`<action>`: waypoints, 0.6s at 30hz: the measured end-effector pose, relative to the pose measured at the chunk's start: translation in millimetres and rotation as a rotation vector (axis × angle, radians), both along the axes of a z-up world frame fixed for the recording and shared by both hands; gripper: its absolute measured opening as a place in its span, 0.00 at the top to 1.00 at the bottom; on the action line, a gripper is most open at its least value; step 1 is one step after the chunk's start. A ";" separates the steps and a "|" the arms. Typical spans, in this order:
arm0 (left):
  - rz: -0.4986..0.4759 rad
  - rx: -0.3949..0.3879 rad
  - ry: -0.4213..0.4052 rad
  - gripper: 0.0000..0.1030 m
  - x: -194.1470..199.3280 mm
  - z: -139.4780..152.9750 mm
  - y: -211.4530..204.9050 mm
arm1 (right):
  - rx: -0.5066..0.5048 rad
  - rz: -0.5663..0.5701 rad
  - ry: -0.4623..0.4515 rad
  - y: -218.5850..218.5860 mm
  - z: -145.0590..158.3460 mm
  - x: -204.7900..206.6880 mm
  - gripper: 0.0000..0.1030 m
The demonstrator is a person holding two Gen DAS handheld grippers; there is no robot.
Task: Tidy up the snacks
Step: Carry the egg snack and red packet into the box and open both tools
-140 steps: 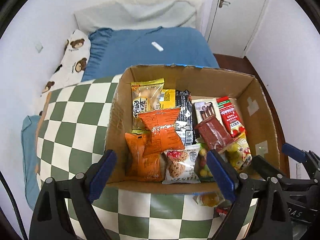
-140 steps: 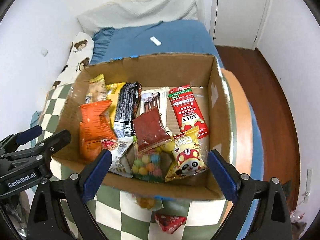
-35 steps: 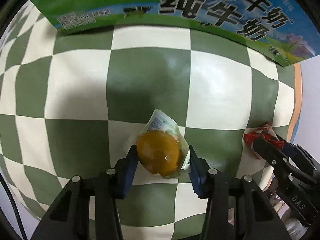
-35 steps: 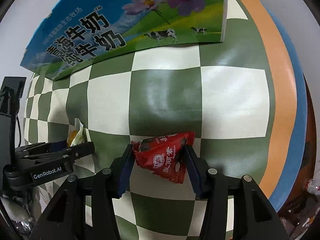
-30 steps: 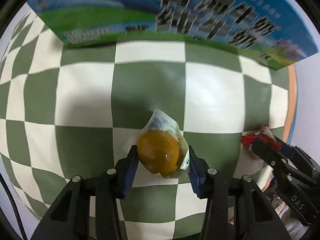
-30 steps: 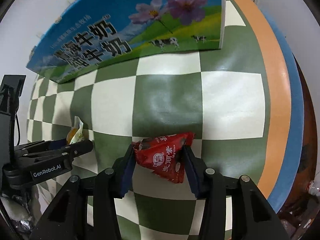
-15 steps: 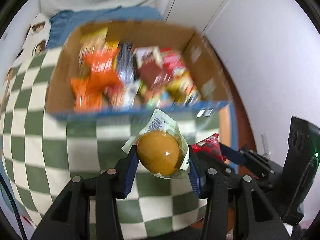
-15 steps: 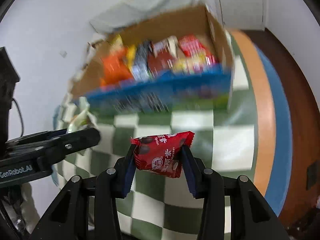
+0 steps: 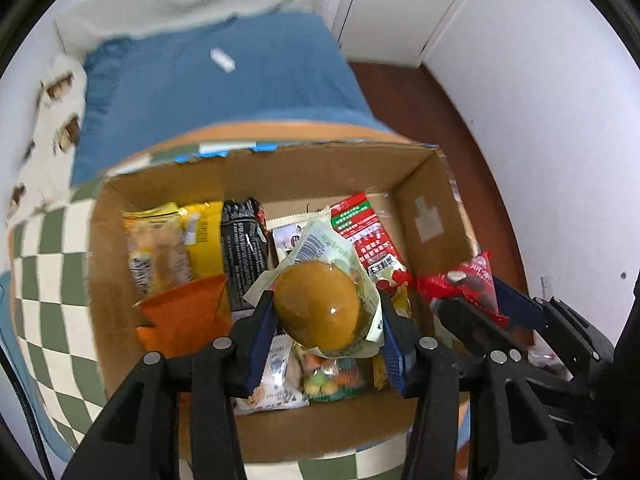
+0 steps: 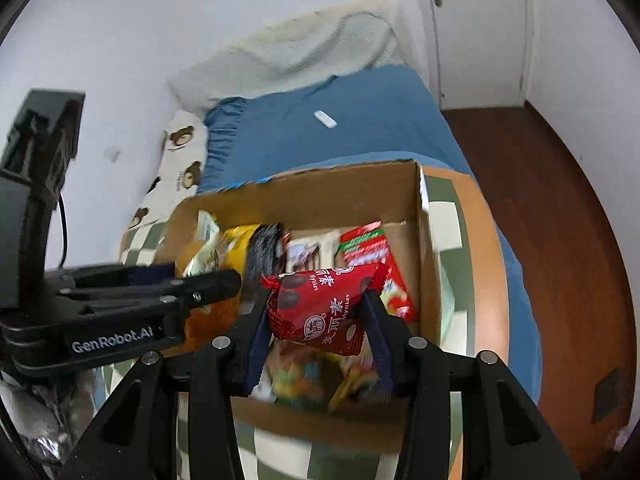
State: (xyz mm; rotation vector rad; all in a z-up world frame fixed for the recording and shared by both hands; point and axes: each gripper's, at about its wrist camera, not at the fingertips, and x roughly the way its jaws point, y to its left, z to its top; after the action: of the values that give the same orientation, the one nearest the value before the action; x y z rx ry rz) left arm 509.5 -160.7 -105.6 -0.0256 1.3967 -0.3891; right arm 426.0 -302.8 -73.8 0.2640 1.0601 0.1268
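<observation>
Left gripper [image 9: 322, 316], lower centre of the left wrist view: its two blue-padded fingers are pinched on a round amber-brown snack sealed in a clear and pale green wrapper [image 9: 318, 306], the wrapper's barcoded tail pointing toward the upper centre of the frame. Directly behind and below the held snack lies the open brown cardboard box [image 9: 434, 216], already lined with packets; the box floor fills the middle of the frame, so the snack hangs over the box interior, above a clear bag of coloured sweets [image 9: 332, 376] near the box's lower wall.

Right gripper [image 10: 316, 316], lower centre of the right wrist view: its fingers are clamped on a red foil packet with white printed characters [image 10: 320, 312], whose long axis runs left to right across the jaws. This packet also hangs over the box, toward its right half, beside a flat red and green sachet [image 10: 368, 256] lying on the floor.

Both grippers point forward and downward into the box, side by side; the left gripper appears at mid-left of the right wrist view. Judged from this, both snacks sit above the drop zone, and release calls only for spreading the fingers. The box rests on a green and cream checked cloth [image 9: 44, 248].
</observation>
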 end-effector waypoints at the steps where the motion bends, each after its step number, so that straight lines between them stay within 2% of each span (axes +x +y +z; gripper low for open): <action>1: 0.010 -0.002 0.026 0.55 8.0 -6.0 -0.3 | 0.007 -0.005 0.032 -2.9 -5.5 14.1 0.50; 2: 0.022 -0.002 0.048 0.55 16.6 -12.2 0.3 | 0.006 -0.018 0.055 -5.5 -10.0 21.6 0.46; 3: 0.030 0.011 0.062 0.53 26.2 -18.6 0.9 | -0.005 -0.045 0.089 -10.1 -16.0 33.4 0.33; 4: 0.032 0.019 0.062 0.47 28.3 -21.5 1.8 | -0.008 -0.053 0.108 -12.5 -20.1 38.4 0.19; 5: 0.039 0.026 0.058 0.33 32.1 -23.8 3.4 | -0.002 -0.067 0.133 -17.3 -25.1 46.0 0.13; 6: 0.045 0.030 0.053 0.25 34.7 -24.9 5.2 | -0.001 -0.075 0.147 -19.4 -27.7 50.0 0.07; 7: 0.049 0.033 0.045 0.12 35.9 -25.9 7.3 | -0.004 -0.074 0.154 -19.8 -29.4 51.3 0.06; 8: 0.050 0.040 0.039 0.10 36.0 -28.0 8.7 | -0.015 -0.069 0.163 -18.8 -31.4 52.4 0.06; 18: 0.075 0.137 -0.014 0.09 16.2 -41.8 32.4 | -0.110 -0.018 0.242 -0.9 -61.6 44.7 0.04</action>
State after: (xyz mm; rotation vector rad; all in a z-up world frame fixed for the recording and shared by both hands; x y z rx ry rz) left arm 525.8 -128.3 -147.3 0.0362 1.4018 -0.2300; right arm 470.7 -303.7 -135.4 0.1920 1.3006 0.0201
